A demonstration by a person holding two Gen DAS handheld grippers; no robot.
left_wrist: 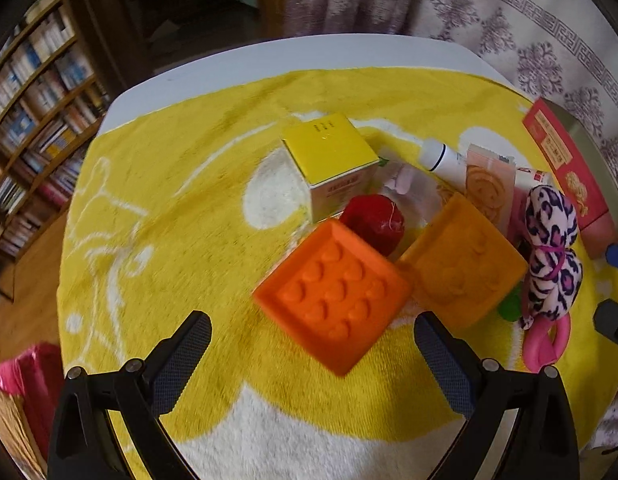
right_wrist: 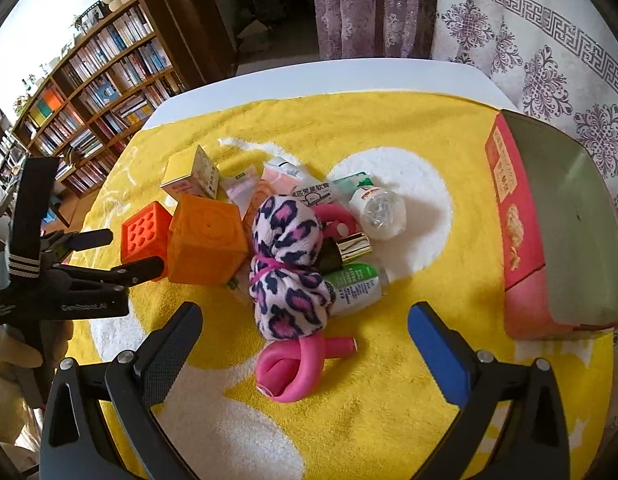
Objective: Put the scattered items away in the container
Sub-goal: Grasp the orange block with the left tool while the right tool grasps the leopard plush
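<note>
A pile of items lies on a yellow towel. My left gripper (left_wrist: 313, 344) is open, its fingers either side of an orange studded cube (left_wrist: 333, 292), which also shows in the right wrist view (right_wrist: 143, 234). Beside it sit a lighter orange cube (left_wrist: 465, 260), a red ball (left_wrist: 375, 224) and a yellow box (left_wrist: 333, 160). My right gripper (right_wrist: 305, 332) is open just short of a leopard-print cloth bundle (right_wrist: 287, 276) and a pink foam curler (right_wrist: 297, 368). The red open box (right_wrist: 549, 236) stands at the right.
Small bottles (right_wrist: 379, 210) and sachets (right_wrist: 309, 192) lie behind the bundle. The white table (right_wrist: 309, 76) ends past the towel's far side. A bookshelf (right_wrist: 97, 92) stands at the left, curtains (right_wrist: 529, 40) behind. The left gripper (right_wrist: 109, 256) shows in the right wrist view.
</note>
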